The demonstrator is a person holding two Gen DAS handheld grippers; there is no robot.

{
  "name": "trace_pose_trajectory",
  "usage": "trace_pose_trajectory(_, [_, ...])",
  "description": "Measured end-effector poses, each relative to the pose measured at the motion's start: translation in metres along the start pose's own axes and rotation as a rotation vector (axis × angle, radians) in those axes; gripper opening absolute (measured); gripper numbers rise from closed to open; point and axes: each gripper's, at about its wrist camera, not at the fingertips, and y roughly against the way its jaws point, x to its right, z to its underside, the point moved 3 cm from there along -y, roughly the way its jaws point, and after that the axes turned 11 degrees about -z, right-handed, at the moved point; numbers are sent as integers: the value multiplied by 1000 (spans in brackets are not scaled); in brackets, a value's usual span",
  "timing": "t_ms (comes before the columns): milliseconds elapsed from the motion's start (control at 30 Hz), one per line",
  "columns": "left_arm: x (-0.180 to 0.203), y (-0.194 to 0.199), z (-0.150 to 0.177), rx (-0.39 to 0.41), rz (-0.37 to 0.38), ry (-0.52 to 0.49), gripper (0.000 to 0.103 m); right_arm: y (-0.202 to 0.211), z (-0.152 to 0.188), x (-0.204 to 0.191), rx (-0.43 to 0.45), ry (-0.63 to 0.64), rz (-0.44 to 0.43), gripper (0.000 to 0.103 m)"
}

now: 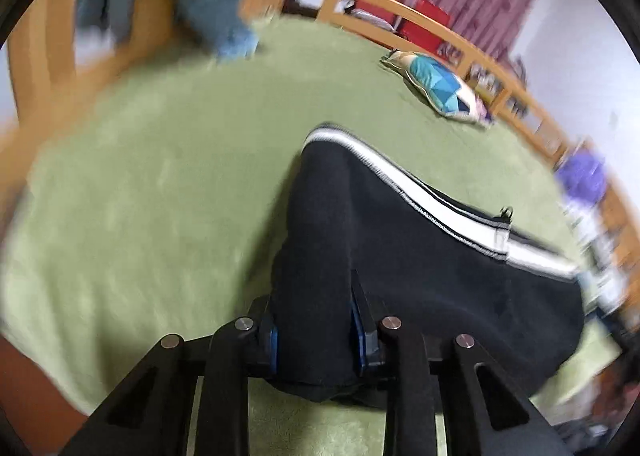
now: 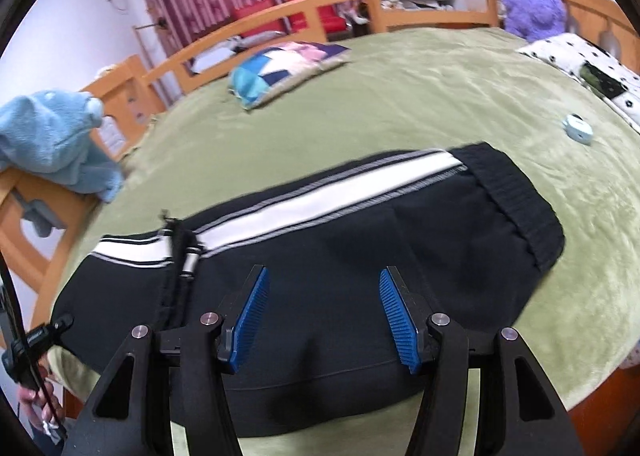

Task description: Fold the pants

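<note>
**One-sided grip on half-folded pants risked undoing the fold**

The black pants (image 2: 320, 256), with a white side stripe (image 2: 320, 199) and a ribbed cuff (image 2: 524, 211), lay on the green bedspread (image 2: 440, 95) near its front edge, already doubled over into a short, thick bundle. The left gripper (image 1: 316, 320) was clamped on a bunched handful of the black cloth, which rose up between its fingers and hid most of them. The right gripper (image 2: 320, 316) stood with its jaws apart above the bundle, blue pads (image 2: 248, 320) bare and pressing on nothing.

With only one side held, a pull by the left gripper would probably have dragged the upper layer askew and opened the fold, or slid the whole bundle toward the bed's edge. The thick wad in its jaws might also have slipped free mid-lift. A drawstring (image 2: 176, 256) lay loose across the cloth and could have caught on a finger.

Farther off, a patchwork cushion (image 2: 280, 67), a small pale-blue round object (image 2: 577, 129), a blue plush (image 2: 52, 135) and a purple plush (image 2: 532, 3) were well clear.
</note>
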Motion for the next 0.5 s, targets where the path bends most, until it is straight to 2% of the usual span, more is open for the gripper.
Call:
trace_pose_trajectory(33, [19,13,-5,50,-44,-64,24,4,-2,-4,18,13,-13,57])
trace_pose_trajectory(100, [55,37,-9,127,-85,-174,24,10,-4,-7,45,23,-22,57])
trace_pose_trajectory(200, [103,65,-14,199,-66,-279,24,19,-5,1,68,6,-37,59])
trace_pose_trajectory(333, [169,92,-10,231,34,-391,23,29,0,36,64,-99,-44,59])
trace_pose_trajectory(400, [205,95,-2,203,129,-436,23,38,2,52,78,-146,-47,59])
trace_pose_trajectory(500, [249,81,16,139,219,-481,23,57,5,73,119,-198,-30,59])
